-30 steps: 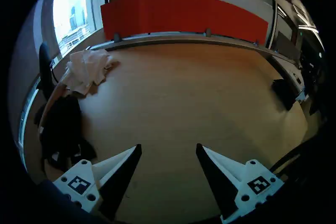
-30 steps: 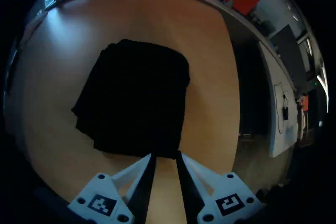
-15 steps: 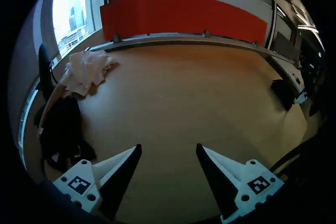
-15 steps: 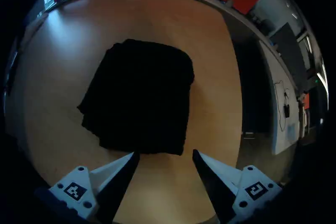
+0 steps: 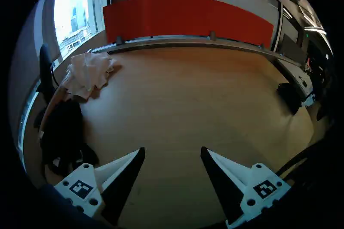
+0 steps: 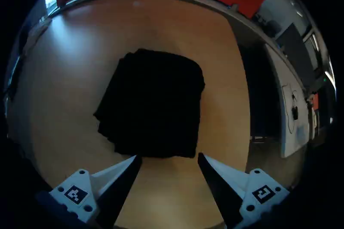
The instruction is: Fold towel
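Two claws are being held wide: left gripper (image 5: 172, 157), right gripper (image 6: 169, 162).
Towel (image 6: 152, 106) is being risked: near edge snagged, it could unfold.

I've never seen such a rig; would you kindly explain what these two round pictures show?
A person holds a two-finger gripper in each hand, and a fisheye camera rides on each; the white wedges are its fingers. In the left gripper view, the left gripper is open and empty over a wooden table, with a crumpled white cloth near the far left edge. In the right gripper view, the right gripper is open too, facing a folded black towel lying flat on the table.
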Demonstrator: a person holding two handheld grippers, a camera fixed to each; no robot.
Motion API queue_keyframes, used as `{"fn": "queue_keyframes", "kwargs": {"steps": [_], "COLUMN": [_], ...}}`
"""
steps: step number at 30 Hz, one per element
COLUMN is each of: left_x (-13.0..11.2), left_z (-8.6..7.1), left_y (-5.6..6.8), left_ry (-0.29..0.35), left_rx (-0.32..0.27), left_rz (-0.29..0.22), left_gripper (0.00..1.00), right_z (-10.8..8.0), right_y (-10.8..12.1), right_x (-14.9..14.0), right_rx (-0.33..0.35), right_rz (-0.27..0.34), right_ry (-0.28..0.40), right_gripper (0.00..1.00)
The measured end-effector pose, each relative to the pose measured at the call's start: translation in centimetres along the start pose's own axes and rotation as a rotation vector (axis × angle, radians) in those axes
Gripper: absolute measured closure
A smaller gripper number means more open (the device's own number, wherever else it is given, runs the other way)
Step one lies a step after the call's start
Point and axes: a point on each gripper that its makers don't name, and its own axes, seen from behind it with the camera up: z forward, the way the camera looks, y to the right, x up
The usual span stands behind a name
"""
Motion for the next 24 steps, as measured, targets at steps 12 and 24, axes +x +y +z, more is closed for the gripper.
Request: {"fn": "queue_keyframes", "kwargs": {"steps": [12, 24], "left_x": [1.1, 3.1], "left_z": [-0.1, 0.3], "left_y": [-0.6, -1.3], "left_ry": [0.023, 0.064], "left_rx": [0.004, 0.028], "left_rz": [-0.009, -0.021], "left_gripper": [0.03, 0.04], "right_z": [-2.3, -4.9], "right_y": [-2.6, -3.6], "right_x": [3.0, 7.4], "right_rx": [0.043, 0.016], "right_rz": [0.091, 0.301], "right_ry": [0.132, 0.336], "right_gripper": [0.0, 0.0]}}
